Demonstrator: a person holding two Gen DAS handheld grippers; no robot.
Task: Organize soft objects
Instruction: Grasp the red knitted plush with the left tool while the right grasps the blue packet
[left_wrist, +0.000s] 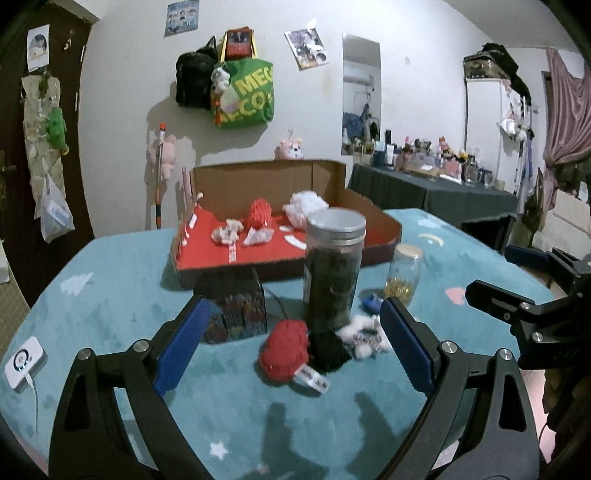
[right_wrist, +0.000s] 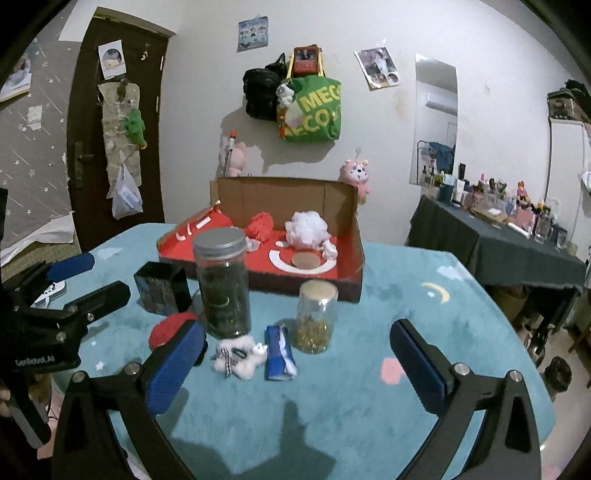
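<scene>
Clutter of soft pieces, a red knitted ball (left_wrist: 284, 349), black yarn tuft (left_wrist: 328, 349) and white fluffy toy (right_wrist: 240, 356), lies on the teal fleece tablecloth (left_wrist: 110, 295) before the tall lidded jar (left_wrist: 332, 269), seemingly awaiting the red-lined cardboard box (left_wrist: 376, 236). Left gripper (left_wrist: 291, 350) hovers wide around the ball; right gripper (right_wrist: 295, 369) hovers wide, empty.

Two jars (right_wrist: 222, 282) (right_wrist: 314, 316), one box (right_wrist: 347, 236)

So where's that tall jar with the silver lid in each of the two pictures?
Left wrist view: the tall jar stands just right of centre, behind the red knitted ball.
Right wrist view: it stands left of centre, left of the small jar.
Shared landmark: the cardboard box behind it.
</scene>
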